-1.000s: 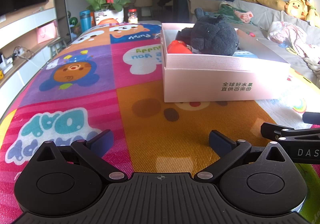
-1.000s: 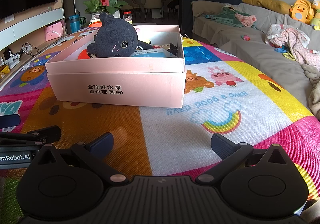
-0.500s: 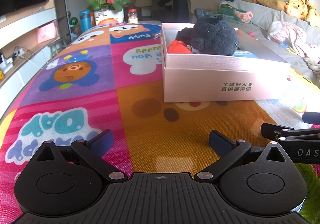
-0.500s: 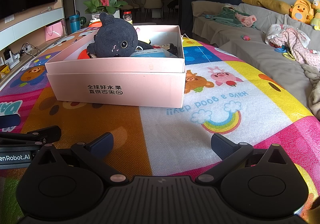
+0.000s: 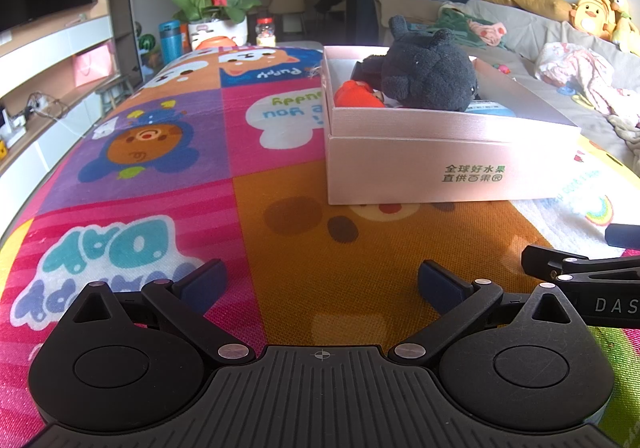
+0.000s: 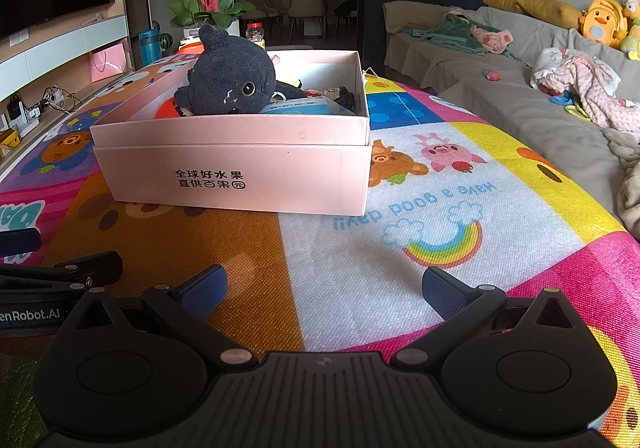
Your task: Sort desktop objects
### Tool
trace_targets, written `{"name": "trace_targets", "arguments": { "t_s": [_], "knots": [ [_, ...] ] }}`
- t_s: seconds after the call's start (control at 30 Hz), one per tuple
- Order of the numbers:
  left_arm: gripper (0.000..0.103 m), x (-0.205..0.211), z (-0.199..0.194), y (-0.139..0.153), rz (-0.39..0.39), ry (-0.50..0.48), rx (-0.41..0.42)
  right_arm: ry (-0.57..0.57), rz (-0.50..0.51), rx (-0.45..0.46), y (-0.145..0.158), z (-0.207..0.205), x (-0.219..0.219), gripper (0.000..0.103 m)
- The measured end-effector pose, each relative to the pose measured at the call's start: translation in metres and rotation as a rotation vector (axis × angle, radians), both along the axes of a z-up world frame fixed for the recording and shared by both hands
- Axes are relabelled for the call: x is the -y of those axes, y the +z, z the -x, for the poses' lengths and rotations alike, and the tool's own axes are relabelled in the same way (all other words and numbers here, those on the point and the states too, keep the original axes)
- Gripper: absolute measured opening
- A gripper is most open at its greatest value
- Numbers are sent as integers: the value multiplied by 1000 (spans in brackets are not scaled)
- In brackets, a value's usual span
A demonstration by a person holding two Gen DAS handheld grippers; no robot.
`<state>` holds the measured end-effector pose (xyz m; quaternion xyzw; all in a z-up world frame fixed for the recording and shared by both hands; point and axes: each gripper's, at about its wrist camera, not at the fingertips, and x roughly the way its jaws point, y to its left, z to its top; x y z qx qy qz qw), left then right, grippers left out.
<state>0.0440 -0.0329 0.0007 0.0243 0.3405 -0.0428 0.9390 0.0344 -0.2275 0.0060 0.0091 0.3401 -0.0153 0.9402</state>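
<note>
Left wrist view: the left claw (image 5: 320,282) is seen at the bottom of the frame, its fingers held wide apart with nothing between them, low over the orange patch of the mat (image 5: 168,135) that covers the table. The pink box (image 5: 448,163) stands at centre right, well apart from the claw. Inside it a black plush (image 5: 430,77) is piled against the near wall, with a red toy (image 5: 356,95) at its left and a blue pack (image 5: 490,107) at its right. The right claw's side is seen at the right edge, beside the left one.

Right wrist view: the right claw (image 6: 322,286) is seen at the bottom, likewise spread and empty, over the seam between the orange and white patches. The box (image 6: 236,171) lies at centre left, with the plush (image 6: 230,81) leaning on the near rim and small figures behind it.

No loose object is seen on the mat in either view, so the sorting is judged to be done or nearly done, with the things already in the box. If anything more is to be placed, the box should be approached from above so the near wall is not pushed, and the plush, which sits high, should be pressed down gently or left untouched so nothing is tipped out.
</note>
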Motion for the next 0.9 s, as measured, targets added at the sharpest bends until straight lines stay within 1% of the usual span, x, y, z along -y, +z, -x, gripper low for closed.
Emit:
{"name": "trace_targets", "arguments": {
  "t_s": [0.3, 0.6, 0.9],
  "knots": [
    [103, 0, -1, 0, 1, 0, -1, 0, 0, 0, 0, 0, 0, 103],
    [103, 4, 1, 1, 1, -15, -37, 0, 0, 0, 0, 0, 0, 103],
    [103, -4, -1, 1, 12, -19, -37, 0, 0, 0, 0, 0, 0, 103]
  ]
}}
